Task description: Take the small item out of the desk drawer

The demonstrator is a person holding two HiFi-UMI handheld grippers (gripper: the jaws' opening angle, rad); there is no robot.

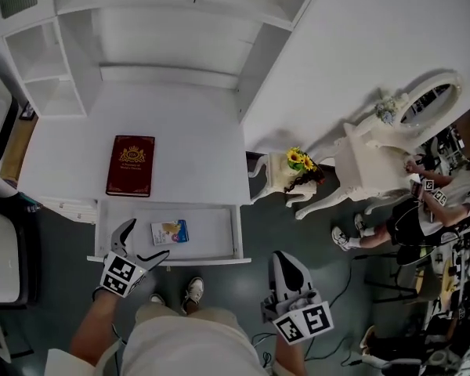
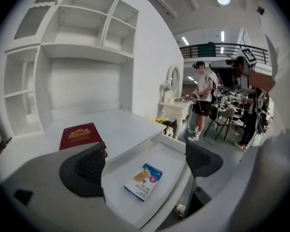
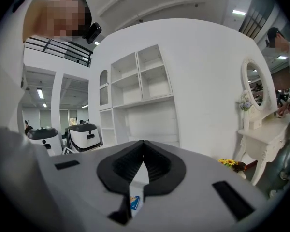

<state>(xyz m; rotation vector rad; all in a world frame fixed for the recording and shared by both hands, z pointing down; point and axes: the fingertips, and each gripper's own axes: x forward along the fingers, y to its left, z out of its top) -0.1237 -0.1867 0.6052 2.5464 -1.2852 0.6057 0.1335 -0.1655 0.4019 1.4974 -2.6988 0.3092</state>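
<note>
The white desk drawer [image 1: 219, 225] stands pulled out. A small blue and white box [image 1: 170, 232] lies flat in its middle. My left gripper [image 1: 145, 241] hangs over the drawer's front left corner, open, with nothing between its fingers. In the left gripper view the box [image 2: 144, 181] lies on the drawer floor [image 2: 169, 153] below and between the spread pads [image 2: 84, 170]. My right gripper [image 1: 281, 258] is to the right of the drawer, off the desk, shut and empty. In the right gripper view its jaws [image 3: 142, 164] meet, and a sliver of the box [image 3: 135, 202] shows beneath them.
A dark red book [image 1: 130, 165] lies on the desktop [image 1: 196, 131] behind the drawer. White shelves [image 1: 43, 77] rise at the back. A small white stand with yellow flowers [image 1: 299, 160] and a vanity with mirror [image 1: 427, 104] stand to the right, people beyond. My shoes [image 1: 192, 290] are under the drawer.
</note>
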